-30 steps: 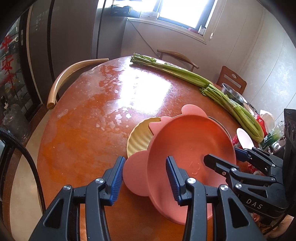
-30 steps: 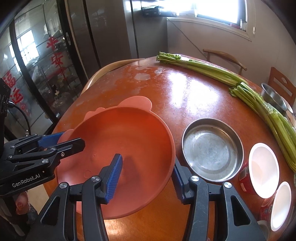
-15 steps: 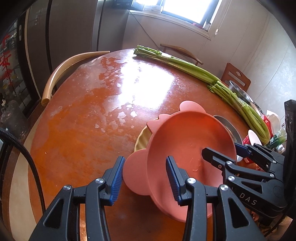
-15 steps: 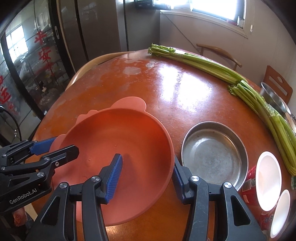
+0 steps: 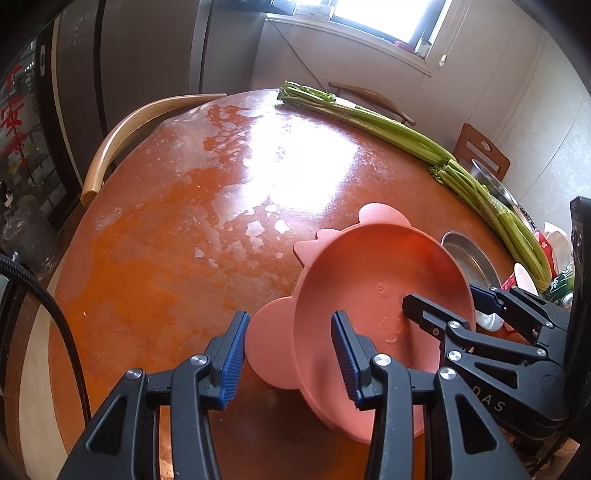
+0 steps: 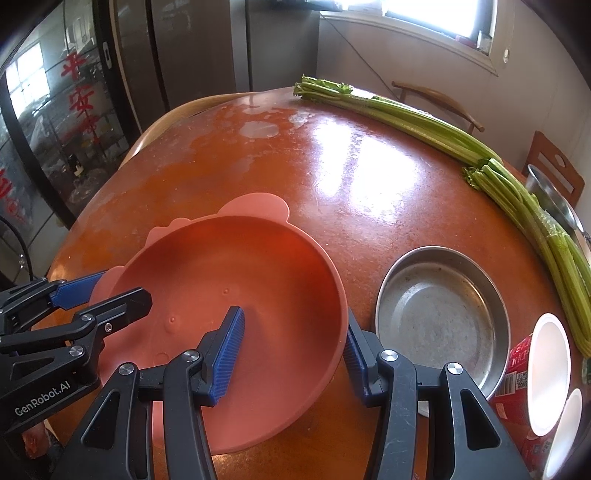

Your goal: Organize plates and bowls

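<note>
While both tongs (image 5: pixel 288 354) (image 6: pixel 293 350) clamp pink bowl (image 6: pixel 236 295), glossy red table (image 5: pixel 166 240) reflects window (image 5: pixel 369 14) glare

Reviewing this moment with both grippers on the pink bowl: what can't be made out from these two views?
- What lies under the pink bowl: the bowl itself hides it in both wrist views.
- The metal dish: the left wrist view shows only a sliver behind the bowl.
- Red cups at lower right: cut off by the right wrist view's edge; their print is too small to read.
- Steel pot behind the celery: cut off by the frame edge, its contents unseen.
</note>
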Tool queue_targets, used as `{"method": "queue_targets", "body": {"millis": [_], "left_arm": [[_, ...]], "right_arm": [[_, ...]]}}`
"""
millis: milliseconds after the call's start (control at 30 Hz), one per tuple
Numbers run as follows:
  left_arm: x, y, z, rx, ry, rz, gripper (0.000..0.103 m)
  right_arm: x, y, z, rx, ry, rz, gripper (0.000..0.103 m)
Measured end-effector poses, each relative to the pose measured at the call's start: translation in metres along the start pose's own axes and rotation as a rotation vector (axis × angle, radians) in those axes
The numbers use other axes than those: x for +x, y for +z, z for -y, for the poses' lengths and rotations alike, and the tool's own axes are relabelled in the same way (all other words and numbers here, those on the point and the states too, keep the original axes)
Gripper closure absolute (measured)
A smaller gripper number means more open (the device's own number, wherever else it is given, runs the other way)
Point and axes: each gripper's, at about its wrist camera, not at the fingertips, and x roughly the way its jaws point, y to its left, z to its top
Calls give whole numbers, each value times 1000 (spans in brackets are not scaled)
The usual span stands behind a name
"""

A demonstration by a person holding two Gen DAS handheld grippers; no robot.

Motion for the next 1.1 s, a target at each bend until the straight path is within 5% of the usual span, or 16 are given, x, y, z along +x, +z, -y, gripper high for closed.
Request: {"method": "queue_targets", "body": {"millis": [1100], "left_arm": [[19, 2, 10, 48, 39, -10, 58]], "right_arm": [[-11, -47, 0, 83, 104, -44, 49]]}}
